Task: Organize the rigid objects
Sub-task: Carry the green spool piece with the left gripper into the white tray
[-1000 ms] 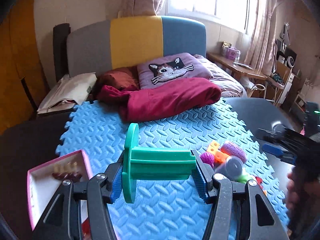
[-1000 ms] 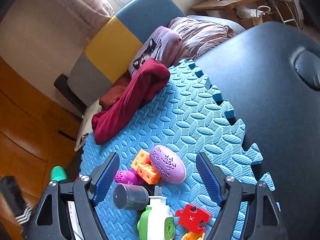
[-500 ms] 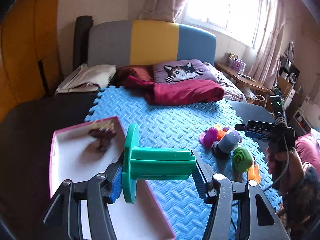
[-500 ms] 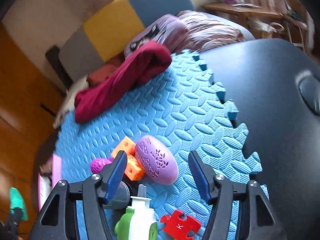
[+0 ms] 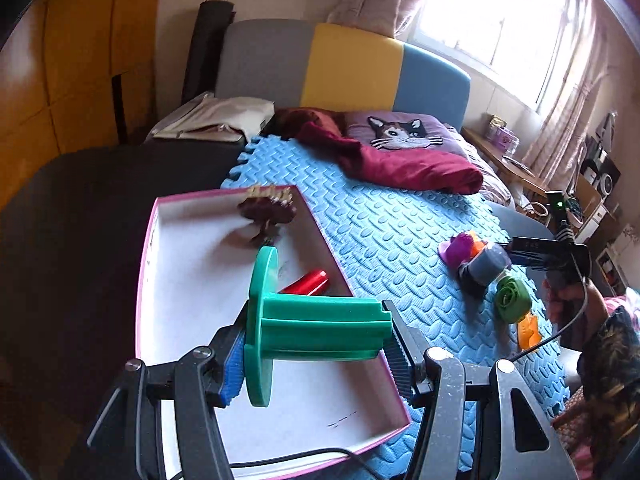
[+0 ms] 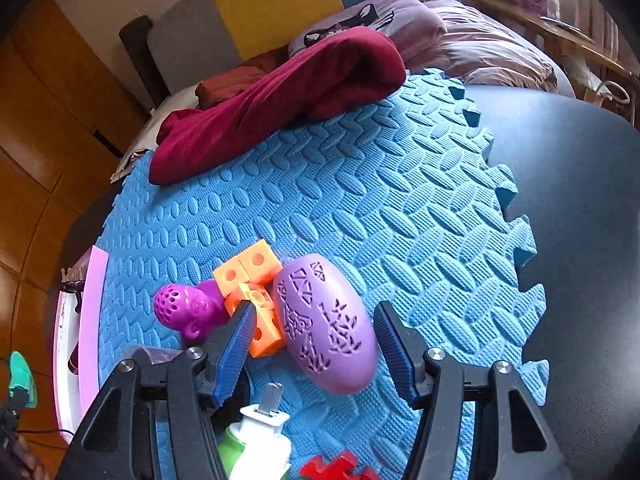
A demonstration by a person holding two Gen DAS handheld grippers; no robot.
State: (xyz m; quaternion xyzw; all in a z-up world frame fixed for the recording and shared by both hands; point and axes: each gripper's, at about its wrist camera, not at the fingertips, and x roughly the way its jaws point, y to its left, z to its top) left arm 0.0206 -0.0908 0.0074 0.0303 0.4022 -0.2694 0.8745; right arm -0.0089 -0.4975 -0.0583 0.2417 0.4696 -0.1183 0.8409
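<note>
Left claw (image 5: 314, 350) clamped on a green spool (image 5: 312, 326), flange against the left pad, barrel end against the right. Held above a pink-edged box (image 5: 146, 280). In the box a red cylinder (image 5: 306, 283) and, near the far wall, a dark brown figure (image 5: 266, 214). Box on a blue mat (image 5: 384, 232).

Right claw (image 6: 312, 350) half open, jaws just been closing, around a purple egg (image 6: 326, 322); pads near its sides, not seen pressing. Left finger (image 6: 236, 346) beside orange cubes (image 6: 250, 284). Magenta toy (image 6: 188, 308) left of the cubes, touching them. Green-and-white toy (image 6: 256, 440) and red puzzle piece (image 6: 338, 468) nearest the camera. Maroon cloth (image 6: 280, 96) at the mat's far edge. Dark counter (image 6: 580, 200) right of the mat.
</note>
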